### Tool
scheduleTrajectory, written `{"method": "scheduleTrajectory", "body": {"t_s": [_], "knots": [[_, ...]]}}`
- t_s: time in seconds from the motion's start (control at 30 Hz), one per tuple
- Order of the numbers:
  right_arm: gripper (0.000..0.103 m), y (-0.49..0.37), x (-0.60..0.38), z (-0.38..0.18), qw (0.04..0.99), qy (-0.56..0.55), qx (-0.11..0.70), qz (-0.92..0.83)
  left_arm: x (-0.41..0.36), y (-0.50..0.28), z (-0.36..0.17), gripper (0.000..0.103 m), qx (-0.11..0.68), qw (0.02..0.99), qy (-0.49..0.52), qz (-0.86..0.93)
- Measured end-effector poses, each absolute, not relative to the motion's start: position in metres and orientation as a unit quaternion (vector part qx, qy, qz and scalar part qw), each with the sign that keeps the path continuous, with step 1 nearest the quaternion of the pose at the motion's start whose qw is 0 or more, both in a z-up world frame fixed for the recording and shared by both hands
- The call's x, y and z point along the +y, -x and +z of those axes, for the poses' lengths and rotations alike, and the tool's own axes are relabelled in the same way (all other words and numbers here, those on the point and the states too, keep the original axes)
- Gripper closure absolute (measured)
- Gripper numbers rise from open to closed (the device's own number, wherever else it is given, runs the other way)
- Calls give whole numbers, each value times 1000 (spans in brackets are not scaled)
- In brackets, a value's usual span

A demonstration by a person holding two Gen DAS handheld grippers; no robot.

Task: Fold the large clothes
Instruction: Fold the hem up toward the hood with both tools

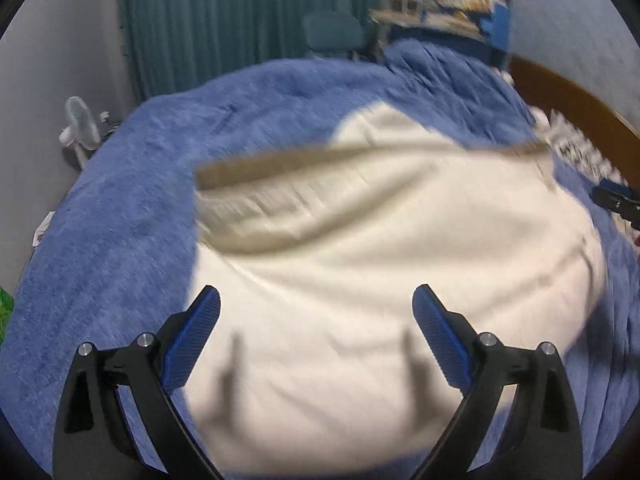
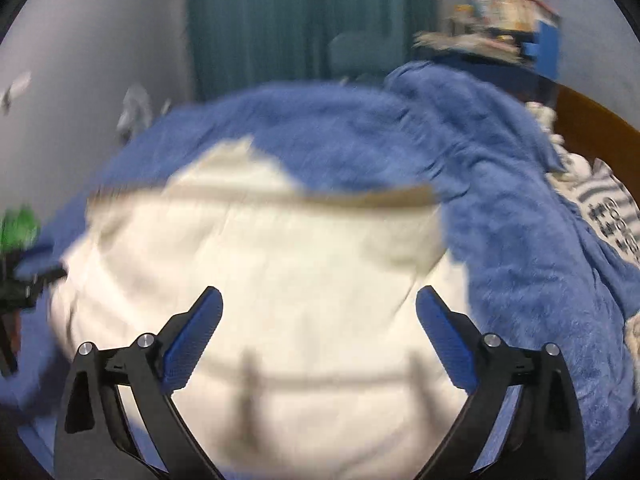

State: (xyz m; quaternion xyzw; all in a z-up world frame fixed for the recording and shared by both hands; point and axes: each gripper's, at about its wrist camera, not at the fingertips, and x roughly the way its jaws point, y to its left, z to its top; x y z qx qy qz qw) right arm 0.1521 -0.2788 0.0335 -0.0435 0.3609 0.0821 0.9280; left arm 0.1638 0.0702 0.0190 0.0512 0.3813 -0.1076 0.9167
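A large white garment [image 1: 360, 248] lies spread on a blue fleece blanket [image 1: 120, 220], with a tan ribbed hem band [image 1: 320, 158] across its far edge. My left gripper [image 1: 316, 304] hovers over its near part, jaws wide apart and nothing between them. In the right wrist view the same white garment [image 2: 280, 280] and tan band [image 2: 360, 199] show, blurred. My right gripper [image 2: 318, 304] also stands open above the cloth, holding nothing. Each gripper peeks into the other's view: the right gripper [image 1: 618, 200] at the right edge, the left gripper [image 2: 24, 284] at the left edge.
The blue blanket [image 2: 500, 200] bunches up at the right of the bed. A striped cloth [image 2: 608, 216] lies by the wooden headboard [image 1: 568, 96]. A white fan [image 1: 80, 128] stands at the left, teal curtains [image 1: 240, 20] and a cluttered shelf [image 1: 452, 8] behind.
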Motion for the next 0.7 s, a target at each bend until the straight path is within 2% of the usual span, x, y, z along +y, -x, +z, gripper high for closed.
{"method": "scheduleTrajectory", "body": {"t_s": [0.27, 0.7], "knots": [[9, -132, -265, -16, 907, 77, 402, 99, 54, -146, -26, 7, 407, 902, -75, -125], [6, -252, -262, -17, 906, 31, 419, 61, 46, -287, -10, 7, 445, 890, -57, -75]]}}
